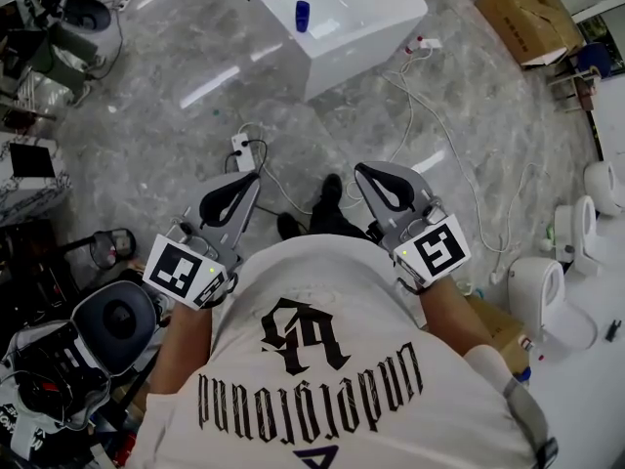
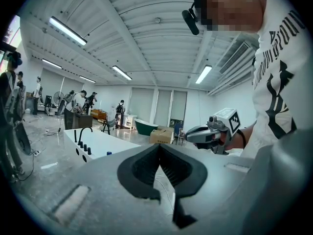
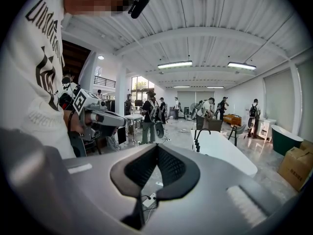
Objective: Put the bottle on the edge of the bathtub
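Fingers shut empty on left gripper [image 1: 252, 181] and right gripper [image 1: 363, 172] could tip the small blue bottle [image 1: 302, 15], at twelve o'clock, off the white bathtub [image 1: 363, 29]

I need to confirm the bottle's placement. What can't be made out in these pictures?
- Bottle: too small in the head view to read its label or cap.
- Bathtub: far end cut off by the head view's top edge.
- Left gripper view: the left tool's body hides the bottle's base.

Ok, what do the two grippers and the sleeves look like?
The left gripper and right gripper are grey with black ribbed pads, each carrying a white cube with black square markers. The person wears a white short-sleeved T-shirt with black lettering.
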`<state>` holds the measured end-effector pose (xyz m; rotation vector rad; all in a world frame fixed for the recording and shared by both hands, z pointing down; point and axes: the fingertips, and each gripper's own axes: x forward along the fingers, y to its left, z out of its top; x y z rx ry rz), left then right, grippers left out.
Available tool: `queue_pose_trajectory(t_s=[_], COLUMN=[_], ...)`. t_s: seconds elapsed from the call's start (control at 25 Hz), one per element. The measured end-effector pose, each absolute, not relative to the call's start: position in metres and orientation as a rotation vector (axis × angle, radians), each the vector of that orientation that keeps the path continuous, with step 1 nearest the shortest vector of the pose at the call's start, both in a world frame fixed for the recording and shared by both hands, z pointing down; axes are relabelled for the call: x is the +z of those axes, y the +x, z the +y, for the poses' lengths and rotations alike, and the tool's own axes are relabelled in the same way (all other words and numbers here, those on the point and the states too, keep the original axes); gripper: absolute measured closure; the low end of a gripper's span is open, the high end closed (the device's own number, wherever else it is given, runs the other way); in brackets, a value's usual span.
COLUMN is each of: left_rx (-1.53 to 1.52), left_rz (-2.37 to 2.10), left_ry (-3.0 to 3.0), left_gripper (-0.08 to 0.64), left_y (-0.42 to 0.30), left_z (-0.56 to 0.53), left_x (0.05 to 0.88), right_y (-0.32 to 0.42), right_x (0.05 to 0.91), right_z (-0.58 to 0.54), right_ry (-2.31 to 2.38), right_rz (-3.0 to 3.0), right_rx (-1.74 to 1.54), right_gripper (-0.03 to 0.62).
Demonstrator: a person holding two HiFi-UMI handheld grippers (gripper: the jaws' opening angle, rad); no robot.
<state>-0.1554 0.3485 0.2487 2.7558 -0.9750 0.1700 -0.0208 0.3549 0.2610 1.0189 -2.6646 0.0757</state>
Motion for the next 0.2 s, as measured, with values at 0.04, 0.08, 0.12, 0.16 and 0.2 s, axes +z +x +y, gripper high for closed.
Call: queue_pose_trajectory(t_s=[0.04,0.08,0.12,0.16,0.2], left_rx=[0.170,0.170,0.169,0.168,0.166], left_rz=[-0.977,-0.978,-0.979,-0.980,-0.980], left_ry=[2.757,2.758,2.759,2.760,2.760], left_gripper=[0.552,0.552,0.552,0.552,0.552], left_y=[-0.1541,-0.1527,-0.1512,-0.1498,-0.1484], left_z=[0.3500,0.3511,0.3519,0.3526,0.3533], left_x=[0.2484,0.2480,0.2476,0.2474,0.2473], right_y=[-0.0194,-0.0182,-0.0174,-0.0168,-0.0162], right_x=[0.2605,0.2597,0.2586,0.2574,0.2563], right_z=[0.3567,0.3580,0.3589,0.3596,0.3602], right_ry=[1.019,1.019,1.021,1.024,1.027], right_rz=[-2.665,-2.667,-2.669,-2.672,-2.675], right_rx=[0.075,0.075,0.076,0.080,0.083], right_gripper=[0.591,0.591,0.591,0.591,0.591])
